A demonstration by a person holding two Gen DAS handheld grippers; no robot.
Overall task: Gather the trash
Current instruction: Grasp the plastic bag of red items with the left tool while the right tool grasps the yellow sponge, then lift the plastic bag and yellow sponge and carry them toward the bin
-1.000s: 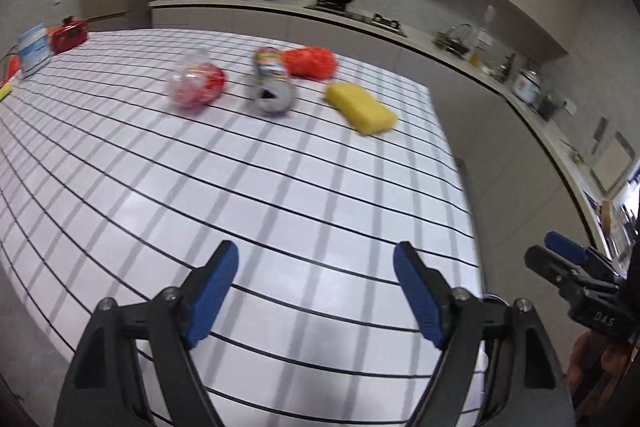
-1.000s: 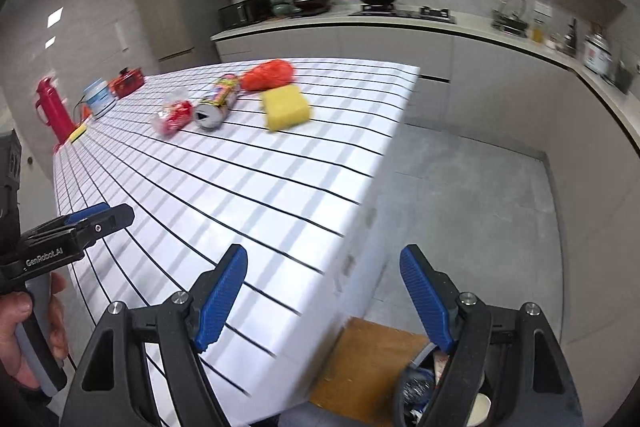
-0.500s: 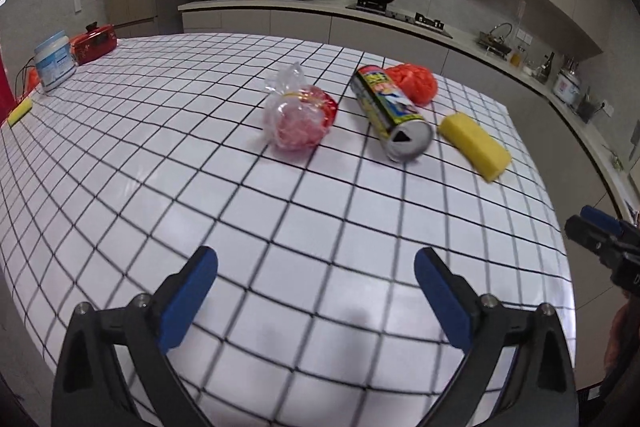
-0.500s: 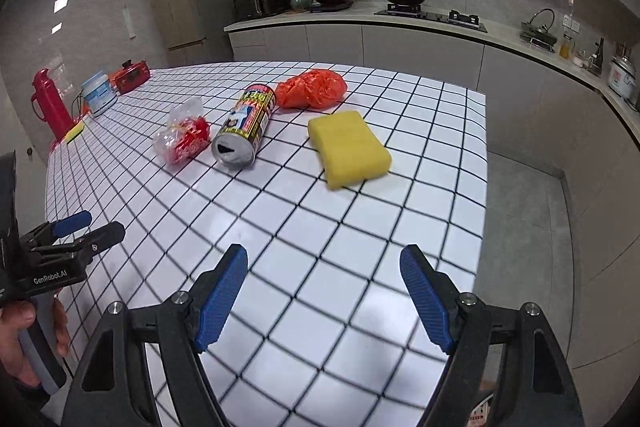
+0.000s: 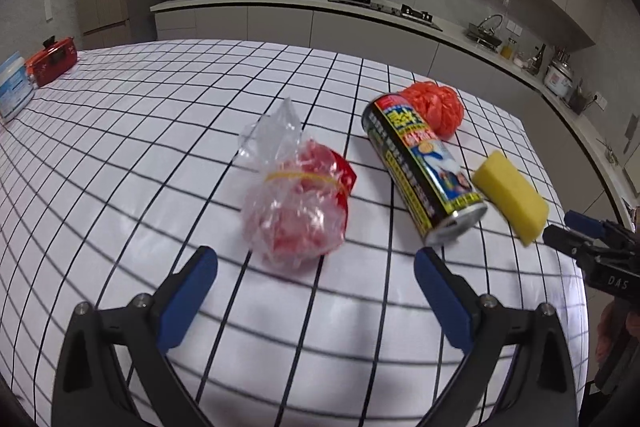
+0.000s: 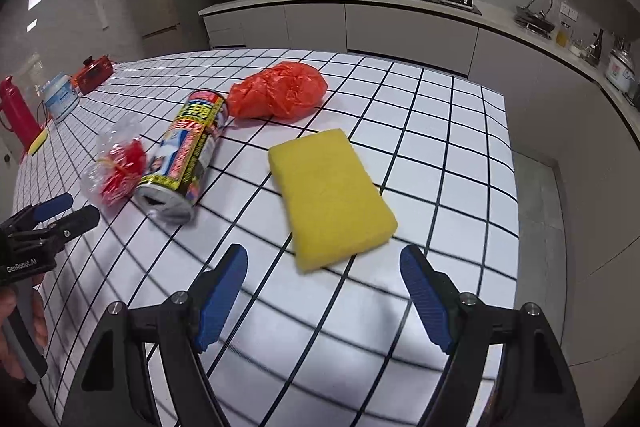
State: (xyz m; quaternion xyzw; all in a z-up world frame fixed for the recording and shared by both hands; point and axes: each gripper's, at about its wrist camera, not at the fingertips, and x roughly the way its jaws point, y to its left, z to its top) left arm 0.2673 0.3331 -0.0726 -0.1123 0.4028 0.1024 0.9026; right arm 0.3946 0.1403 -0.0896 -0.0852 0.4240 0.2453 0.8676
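Left gripper (image 6: 56, 213) reads "GenRobot.AI"; right gripper (image 5: 576, 227), "DAS".

On the table (image 5: 120, 155), left to right: tied bag (image 5: 298, 203), can (image 5: 420, 163) lying on its side, sponge (image 5: 510, 197). Crumpled bag (image 5: 438, 107) lay behind the can. My grippers sat before the row.

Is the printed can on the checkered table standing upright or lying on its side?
Lying on its side. The can rests lengthwise on the table, its metal end facing the cameras.
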